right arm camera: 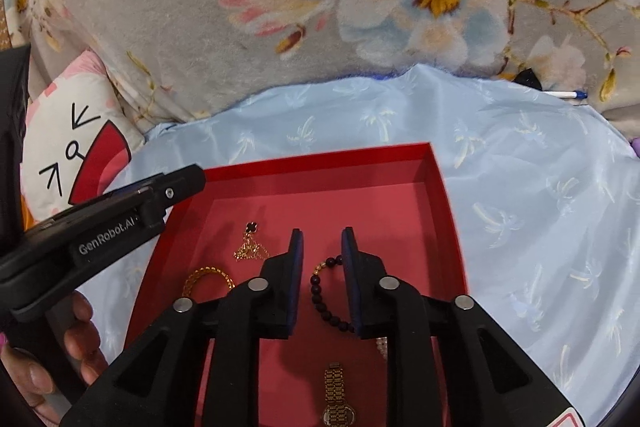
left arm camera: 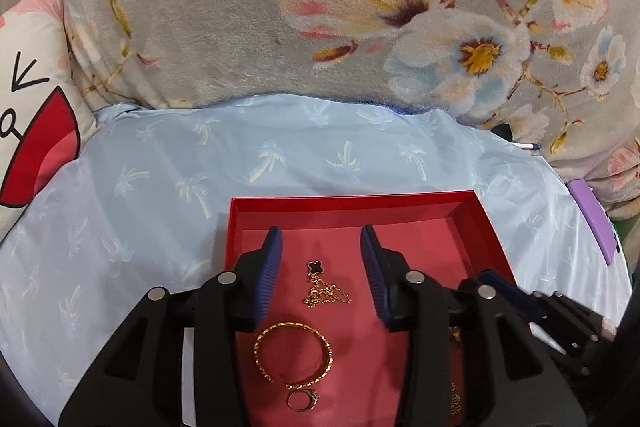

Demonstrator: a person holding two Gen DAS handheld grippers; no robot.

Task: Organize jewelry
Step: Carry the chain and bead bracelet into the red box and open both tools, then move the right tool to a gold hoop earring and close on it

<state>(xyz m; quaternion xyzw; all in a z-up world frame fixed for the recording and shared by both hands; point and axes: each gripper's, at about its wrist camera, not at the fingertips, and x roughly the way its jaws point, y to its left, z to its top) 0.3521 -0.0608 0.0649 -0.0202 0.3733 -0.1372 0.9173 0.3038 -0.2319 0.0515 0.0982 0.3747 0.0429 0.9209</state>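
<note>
- surface: a pale blue cloth (left arm camera: 280, 155) with a faint palm-tree print, spread over soft bedding; it is wrinkled at the right.
- far side: a grey fleece blanket (left arm camera: 208, 7) with large pink, white and blue flowers fills the back of both views.
- far left: one white cushion (left arm camera: 28, 99) with a red and black cartoon print.
- far right on the cloth edge: one white and blue pen (right arm camera: 570, 94); one purple flat object (left arm camera: 594, 223) at the right rim, identity unclear.
- one red box (left arm camera: 352, 205), open-topped, pink floor, sits on the cloth near me; all jewelry seen lies inside it.
- count in the box: one gold chain necklace with a black clover pendant (left arm camera: 320, 283), bunched; one gold bangle (left arm camera: 294, 355); one ring (left arm camera: 302, 401) just near of the bangle; one dark bead bracelet (right arm camera: 326, 297); one gold watch (right arm camera: 338, 399); a bit of pale beads (right arm camera: 382, 345) half hidden, cannot count.
- my left tongs (left arm camera: 321, 275): fingers wide apart, holding nothing, hovering over the box with the necklace between the tips.
- my right tongs (right arm camera: 322, 279): fingers parted narrower, holding nothing; the bead bracelet lies between them, contact unclear.
</note>
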